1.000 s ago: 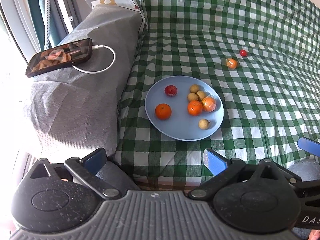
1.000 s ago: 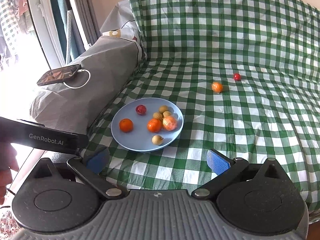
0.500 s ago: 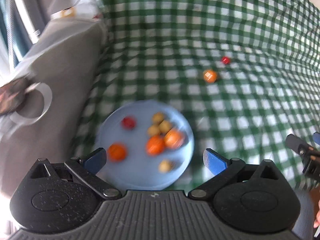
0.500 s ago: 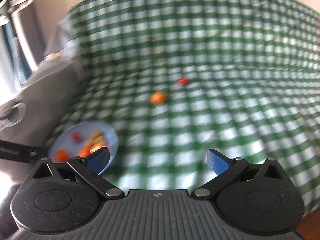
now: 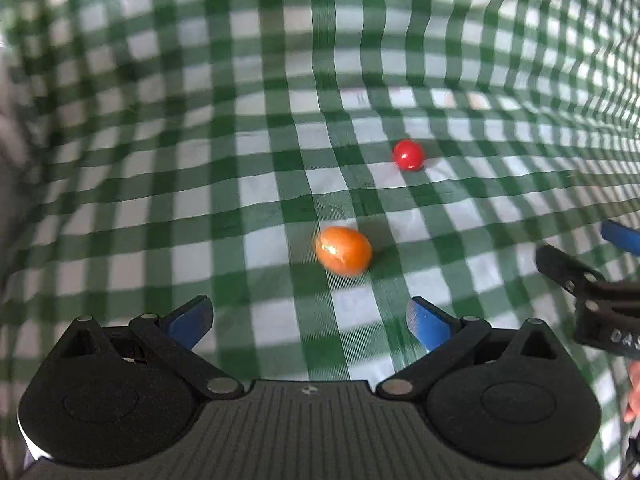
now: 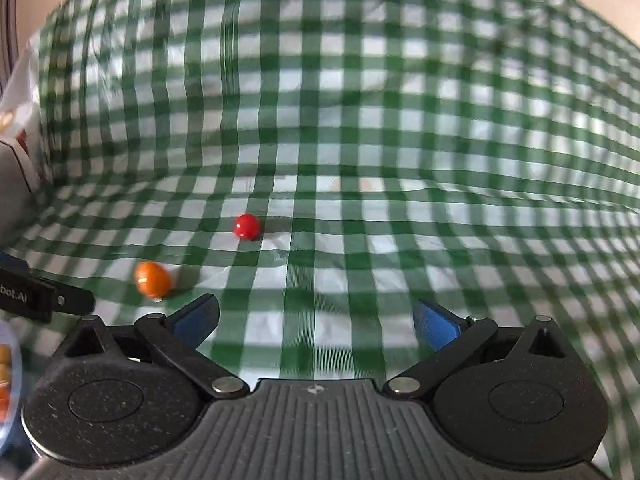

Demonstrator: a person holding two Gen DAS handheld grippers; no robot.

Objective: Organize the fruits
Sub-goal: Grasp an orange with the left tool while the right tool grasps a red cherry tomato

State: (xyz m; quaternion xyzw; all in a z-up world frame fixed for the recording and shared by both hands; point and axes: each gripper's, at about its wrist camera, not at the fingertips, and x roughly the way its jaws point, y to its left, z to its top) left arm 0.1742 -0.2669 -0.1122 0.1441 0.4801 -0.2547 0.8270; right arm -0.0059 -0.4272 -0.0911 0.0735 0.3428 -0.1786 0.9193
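Observation:
An orange fruit point(image 5: 343, 250) lies on the green checked cloth point(image 5: 280, 120), just ahead of my open, empty left gripper point(image 5: 308, 322). A small red fruit point(image 5: 408, 155) lies further back to its right. In the right wrist view the orange fruit point(image 6: 152, 279) is at the left, ahead of the left finger, and the red fruit point(image 6: 247, 226) lies further on. My right gripper point(image 6: 316, 322) is open and empty above the cloth. The blue plate's rim point(image 6: 14, 364) with orange fruits shows at the far left edge.
The right gripper's body point(image 5: 592, 292) reaches in at the right edge of the left wrist view. The left gripper's body point(image 6: 36, 296) shows at the left of the right wrist view. A grey covered armrest point(image 6: 12, 184) stands at the far left.
Both grippers have moved forward and to the right, away from the plate and toward the two loose fruits. The plate has left the left wrist view. Both stay open.

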